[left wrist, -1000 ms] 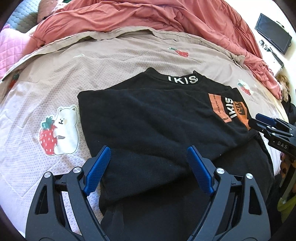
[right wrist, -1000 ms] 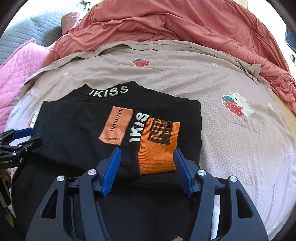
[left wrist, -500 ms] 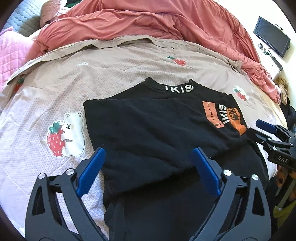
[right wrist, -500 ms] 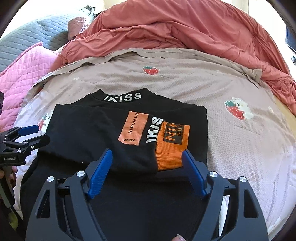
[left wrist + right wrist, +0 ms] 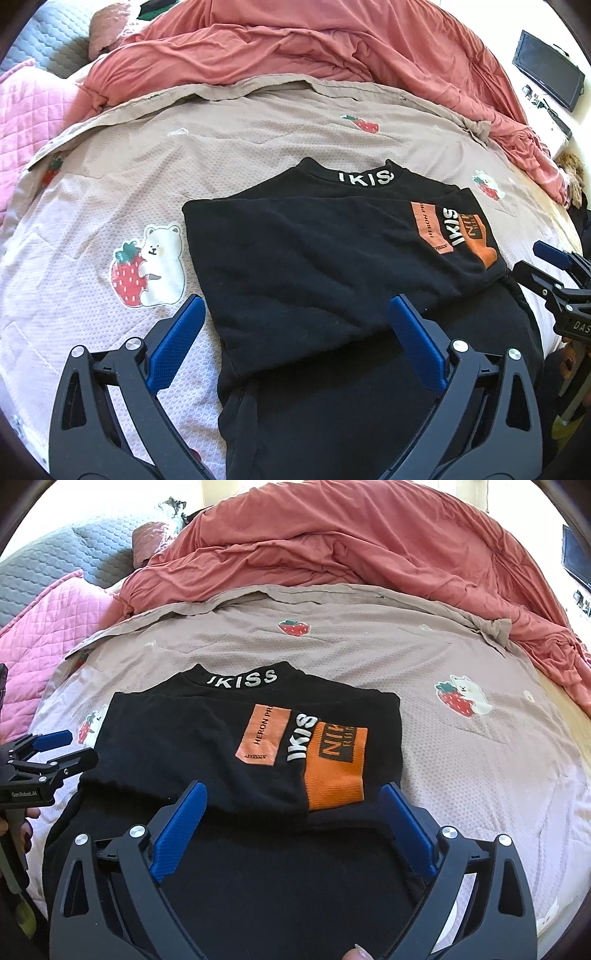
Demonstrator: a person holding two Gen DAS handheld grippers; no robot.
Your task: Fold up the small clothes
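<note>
Both cameras are riding on the tools and looking forward and steeply down along the blue fingers onto the bed point(image 5: 258, 122). The left wrist view is sitting close over the near left edge of the black top point(image 5: 314, 266), with the right tool point(image 5: 554, 269) showing at its right border. The right wrist view is hanging close over the top's near right part point(image 5: 221, 746), with the left tool point(image 5: 55, 749) at its left border. Both are sharing the top, the strawberry-print cover point(image 5: 369, 646) and the red quilt point(image 5: 351, 546) beyond.
</note>
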